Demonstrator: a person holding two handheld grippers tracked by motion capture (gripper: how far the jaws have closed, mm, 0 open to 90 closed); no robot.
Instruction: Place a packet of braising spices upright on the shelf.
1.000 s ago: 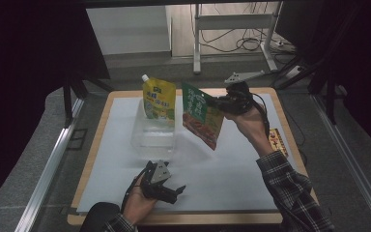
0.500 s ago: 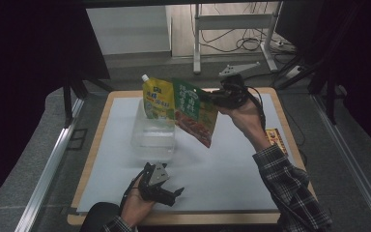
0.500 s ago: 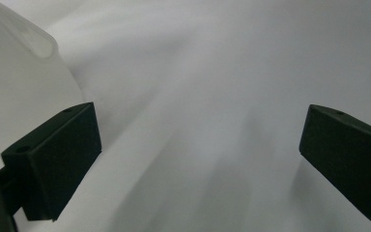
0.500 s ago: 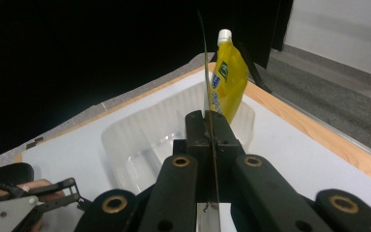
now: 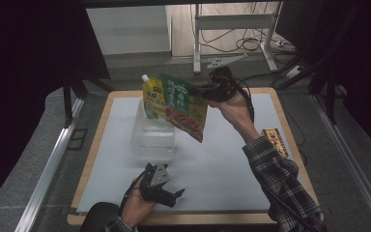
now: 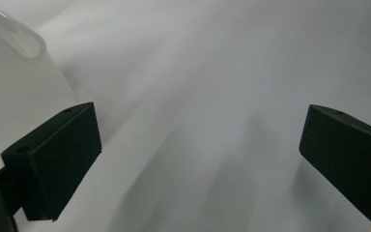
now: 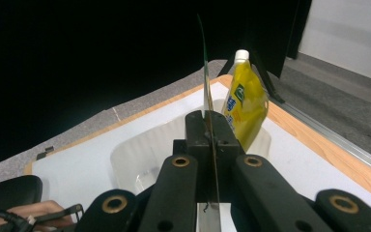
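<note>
A flat green food pouch (image 5: 183, 107) hangs in the air over the clear plastic tub (image 5: 153, 137), and my right gripper (image 5: 206, 90) is shut on its upper right edge. In the right gripper view the pouch (image 7: 206, 82) shows edge-on, pinched between the two jaws. A yellow spouted pouch (image 5: 153, 98) with a white cap stands upright in the tub's far end (image 7: 244, 104). My left gripper (image 5: 178, 195) rests low near the table's front edge, open, with bare white table between its jaws and the tub's rim (image 6: 19, 36) at upper left.
A white mat (image 5: 222, 159) covers the wooden table. A small red and yellow box (image 5: 275, 142) lies at the right edge beside the right sleeve. A metal stand (image 5: 232, 34) and cables sit on the floor beyond the table.
The right gripper has carried the green pouch leftward, from beside the yellow pouch to over the tub, overlapping the yellow pouch. The left gripper has barely moved.
</note>
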